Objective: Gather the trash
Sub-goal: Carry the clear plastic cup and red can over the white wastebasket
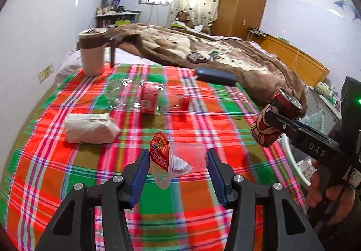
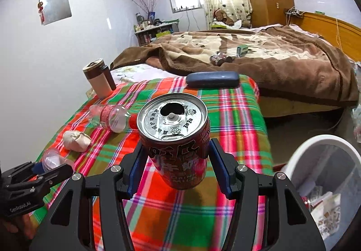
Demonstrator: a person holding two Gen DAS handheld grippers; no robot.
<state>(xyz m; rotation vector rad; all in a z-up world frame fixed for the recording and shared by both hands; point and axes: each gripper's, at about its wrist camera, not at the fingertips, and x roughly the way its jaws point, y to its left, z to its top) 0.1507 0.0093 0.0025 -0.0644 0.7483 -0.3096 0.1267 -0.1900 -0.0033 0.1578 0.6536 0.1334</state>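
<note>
While the can [image 2: 178, 138] is clamped upright between the jaws of the right gripper [image 2: 178, 160], its open top facing the camera, it is judged that the step in hand is best done by keeping it level until it is over the bin [image 2: 325, 144], which stands low to the right, beside the bed; any dregs could be spilled through the hole if it is tipped early. The jaws should be parted only once the can is inside the white rim.

The jaws of the left gripper [image 1: 178, 174] are held well apart around a clear cup [image 1: 180, 160] with a red peeled lid, lying on its side on the plaid cloth [image 1: 158, 205]; the left pad is touching or nearly touching the lid, the right pad is clear of the plastic. A squeeze across the cup's rim rather than its thin wall is judged safer, as the wall would be crushed easily.

Further out on the cloth lie 1 wad of tissue [image 1: 90, 129] and 1 crushed bottle [image 1: 149, 99]. A mug [image 1: 93, 52] and a dark case [image 1: 215, 76] are also seen; these are probably not trash.
</note>
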